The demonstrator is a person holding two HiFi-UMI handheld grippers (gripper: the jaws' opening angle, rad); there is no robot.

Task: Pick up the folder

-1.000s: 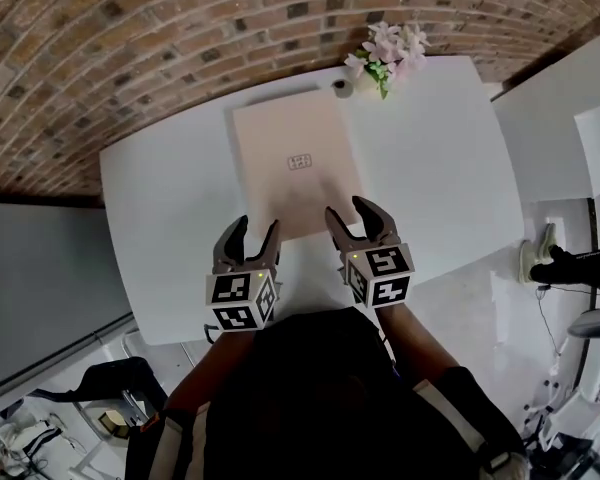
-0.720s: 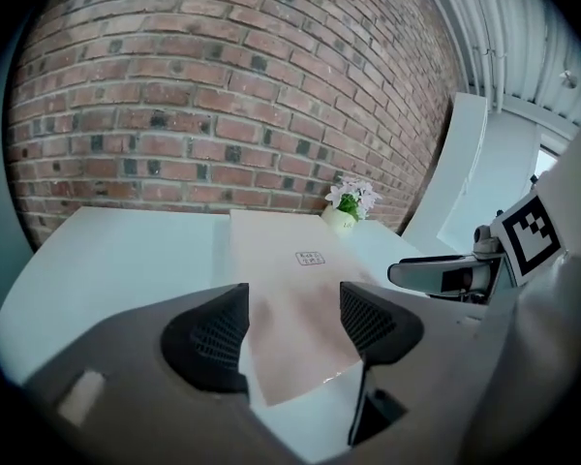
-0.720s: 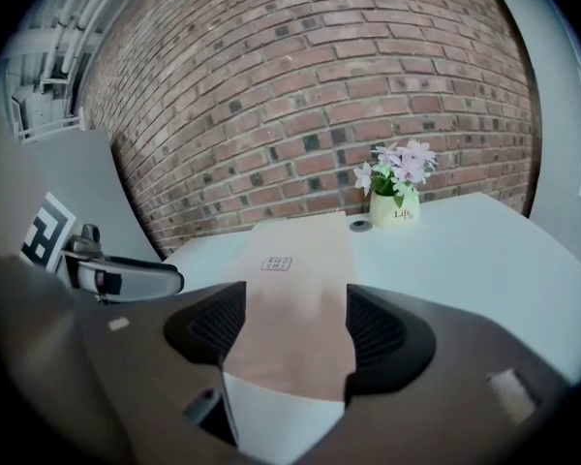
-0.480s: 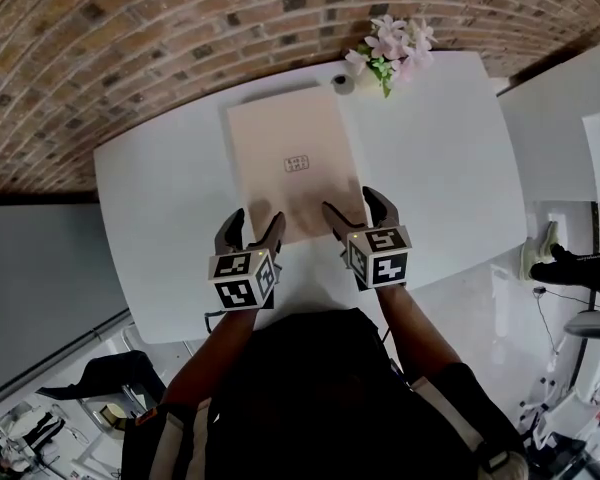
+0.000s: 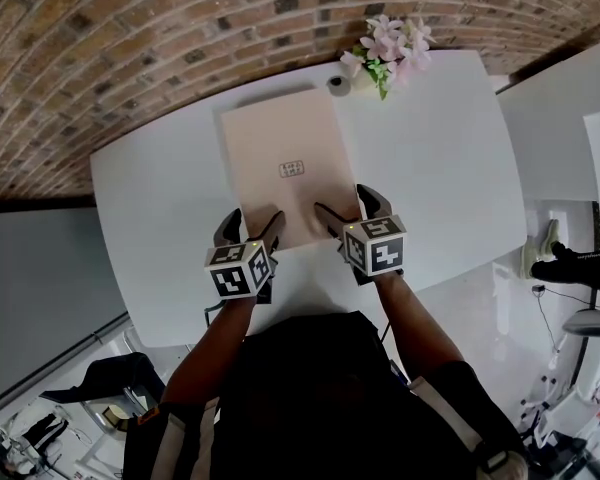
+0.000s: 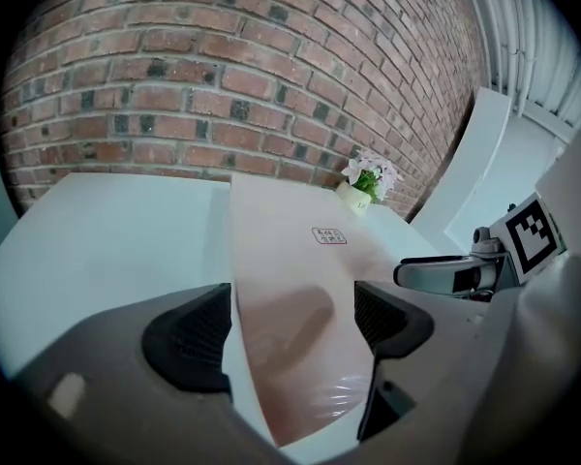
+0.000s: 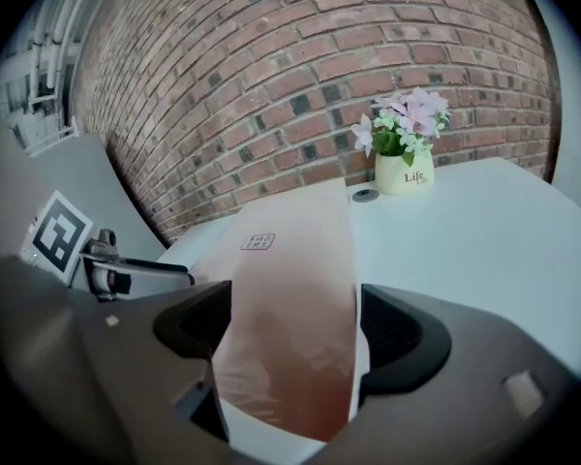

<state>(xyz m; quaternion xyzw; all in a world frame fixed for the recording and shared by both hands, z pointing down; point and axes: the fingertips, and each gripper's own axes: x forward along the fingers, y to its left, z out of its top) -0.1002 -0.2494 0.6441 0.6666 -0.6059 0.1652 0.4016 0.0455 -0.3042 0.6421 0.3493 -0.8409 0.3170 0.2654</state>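
Left tongs (image 5: 252, 226) and right tongs (image 5: 348, 204) are sinking onto the folder (image 5: 280, 158), opening wide astride its near edge; pinching it is looking next.

The folder (image 5: 280, 138) is a pale pink rectangle with a small printed label (image 5: 292, 169) near its middle. It lies flat and closed on the white table (image 5: 150, 218), long sides running from 6 to 12 o'clock, tilted slightly toward 11
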